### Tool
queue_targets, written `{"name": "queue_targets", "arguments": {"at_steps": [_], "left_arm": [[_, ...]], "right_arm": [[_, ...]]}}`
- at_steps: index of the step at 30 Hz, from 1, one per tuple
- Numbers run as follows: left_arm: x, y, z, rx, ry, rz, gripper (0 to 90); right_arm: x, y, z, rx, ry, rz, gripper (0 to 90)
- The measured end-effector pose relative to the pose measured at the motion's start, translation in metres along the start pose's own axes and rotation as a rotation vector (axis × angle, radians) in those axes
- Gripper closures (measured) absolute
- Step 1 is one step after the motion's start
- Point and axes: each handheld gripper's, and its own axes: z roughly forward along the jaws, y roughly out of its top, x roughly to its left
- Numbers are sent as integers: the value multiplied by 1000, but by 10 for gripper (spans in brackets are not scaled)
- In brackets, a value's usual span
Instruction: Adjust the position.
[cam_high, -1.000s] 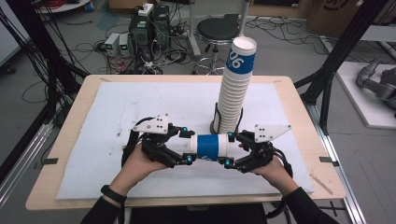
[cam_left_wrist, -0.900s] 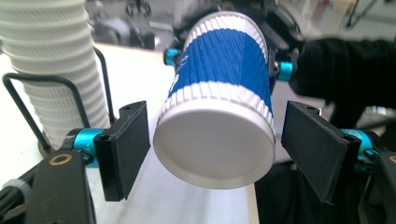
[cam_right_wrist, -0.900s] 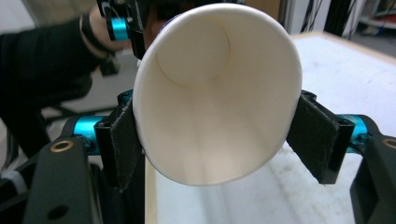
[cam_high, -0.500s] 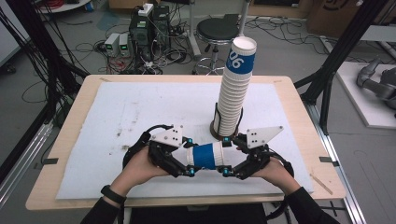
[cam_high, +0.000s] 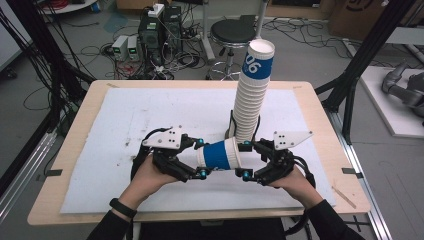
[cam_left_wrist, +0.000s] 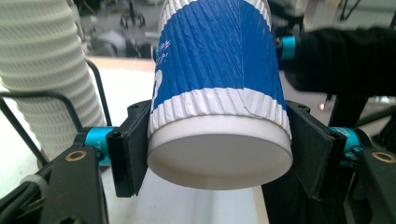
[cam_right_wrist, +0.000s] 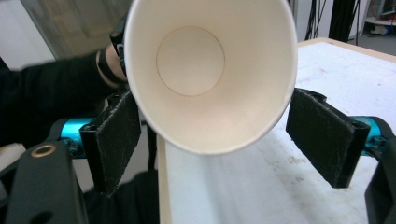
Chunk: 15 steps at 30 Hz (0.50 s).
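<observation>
A blue and white ribbed paper cup (cam_high: 220, 155) lies sideways in the air between my two grippers, above the front of the white sheet (cam_high: 150, 115). My left gripper (cam_high: 201, 158) is shut on the cup's base end (cam_left_wrist: 217, 93), both pads pressed to its sides. My right gripper (cam_high: 242, 160) faces the cup's open mouth (cam_right_wrist: 210, 70). Its jaws stand apart on either side of the rim, with a clear gap at one pad (cam_right_wrist: 322, 135). Just behind, a tall stack of white cups (cam_high: 250, 100) leans slightly, topped by a blue cup.
The stack stands in a black wire holder (cam_high: 232, 125) at the middle of the wooden table (cam_high: 320, 125). Beyond the far edge are a black stool (cam_high: 235, 32), electronics boxes (cam_high: 155, 30) and cables on the floor.
Both grippers and the cup have drifted a little toward the near edge. The gap between the two grippers has shortened, with the right one closer to the cup's rim.
</observation>
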Motion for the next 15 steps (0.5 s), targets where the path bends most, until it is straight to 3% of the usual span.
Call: {"name": "queue_targets", "arguments": {"at_steps": [4,7,11,15], "left_arm": [[0,-4,3,-71,-13,-20,298],[-2,-5,8,-59,-16,-12,298],[-2,-6,11,-47,-16,-18,298],[-3,-6,13,-1,-13,-21,295]], "right_arm": [[1,0,5,-63,7,42,187],[3,1,6,-117,13,49,185],[2,2,3,-115,20,36,209],[2,2,2,-92,18,12,235]]}}
